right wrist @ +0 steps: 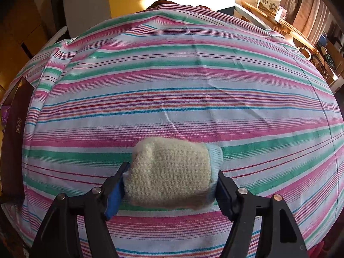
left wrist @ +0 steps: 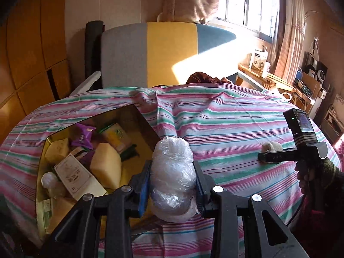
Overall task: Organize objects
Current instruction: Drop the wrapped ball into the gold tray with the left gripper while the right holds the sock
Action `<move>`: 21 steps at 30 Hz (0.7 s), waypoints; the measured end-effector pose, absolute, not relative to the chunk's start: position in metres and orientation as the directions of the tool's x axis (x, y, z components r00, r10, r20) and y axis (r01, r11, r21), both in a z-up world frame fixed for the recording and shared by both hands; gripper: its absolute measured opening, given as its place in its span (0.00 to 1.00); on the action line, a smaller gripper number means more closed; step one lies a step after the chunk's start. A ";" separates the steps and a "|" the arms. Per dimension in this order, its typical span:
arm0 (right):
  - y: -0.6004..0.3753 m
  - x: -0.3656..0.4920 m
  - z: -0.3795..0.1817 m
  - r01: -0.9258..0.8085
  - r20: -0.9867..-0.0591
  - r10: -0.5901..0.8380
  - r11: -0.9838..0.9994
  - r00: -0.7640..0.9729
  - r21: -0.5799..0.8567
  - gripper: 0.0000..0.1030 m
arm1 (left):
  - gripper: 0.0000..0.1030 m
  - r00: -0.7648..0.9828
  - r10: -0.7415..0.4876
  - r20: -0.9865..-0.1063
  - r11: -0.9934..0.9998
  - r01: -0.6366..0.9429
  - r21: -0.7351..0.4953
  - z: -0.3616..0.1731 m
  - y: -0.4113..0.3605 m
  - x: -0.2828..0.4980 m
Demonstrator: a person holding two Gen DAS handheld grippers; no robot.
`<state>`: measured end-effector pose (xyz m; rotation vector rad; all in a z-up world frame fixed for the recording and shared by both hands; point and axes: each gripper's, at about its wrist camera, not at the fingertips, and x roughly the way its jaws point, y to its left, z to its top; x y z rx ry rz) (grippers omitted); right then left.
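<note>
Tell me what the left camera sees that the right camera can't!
Only the left view shows the open box's inside full of packets, the plastic-wrapped bundle clamped in the left tongs, and the window.

Only the right view shows the right tongs up close around the sock roll, pads at both its sides.

Both show the striped cloth, the sock roll, and the white carton on the shelf.

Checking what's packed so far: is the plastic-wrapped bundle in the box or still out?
Out: the left gripper holds the plastic-wrapped bundle beside the open box.
</note>
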<state>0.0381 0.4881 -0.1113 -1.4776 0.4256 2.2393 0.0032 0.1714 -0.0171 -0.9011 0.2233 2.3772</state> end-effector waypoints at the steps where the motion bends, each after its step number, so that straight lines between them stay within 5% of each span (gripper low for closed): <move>1: 0.487 0.037 -0.111 -0.500 -0.921 0.181 -0.866 -0.346 0.018 0.71 | 0.34 -0.605 0.454 -0.654 -0.824 -0.565 -0.050 -0.018 0.166 0.001; 15: 0.480 0.031 -0.113 -0.475 -0.914 0.216 -0.879 -0.342 -0.030 0.71 | 0.34 -0.665 0.357 -0.656 -0.934 -0.254 -0.251 -0.016 -0.009 -0.040; 21: 0.479 0.031 -0.113 -0.472 -0.914 0.221 -0.881 -0.340 -0.038 0.71 | 0.34 -0.626 0.389 -0.676 -0.921 -0.291 -0.261 -0.032 -0.010 -0.029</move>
